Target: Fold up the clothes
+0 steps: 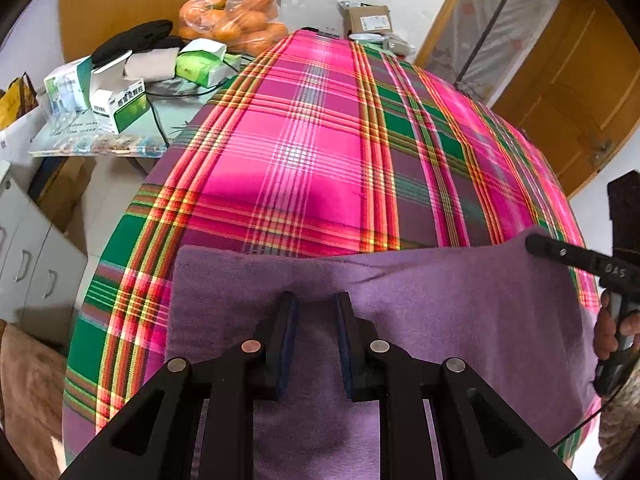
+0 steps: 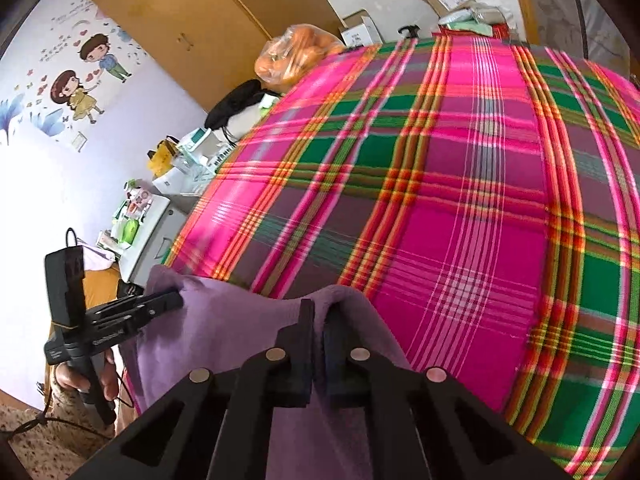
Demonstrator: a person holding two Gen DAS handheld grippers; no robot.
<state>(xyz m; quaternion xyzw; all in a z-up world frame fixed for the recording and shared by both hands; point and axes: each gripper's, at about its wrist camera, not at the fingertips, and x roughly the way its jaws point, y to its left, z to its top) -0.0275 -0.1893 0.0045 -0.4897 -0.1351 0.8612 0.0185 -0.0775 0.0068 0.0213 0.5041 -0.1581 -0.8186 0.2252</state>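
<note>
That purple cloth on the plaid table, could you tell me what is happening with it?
A person is folding a purple garment on a plaid-covered table, with a handheld gripper in each hand. The right gripper is shut on a raised bunch of the fabric's edge. The left gripper sits over the cloth with its jaws apart, though in the right wrist view its tips meet the cloth's far corner. The garment lies at the table's near edge.
</note>
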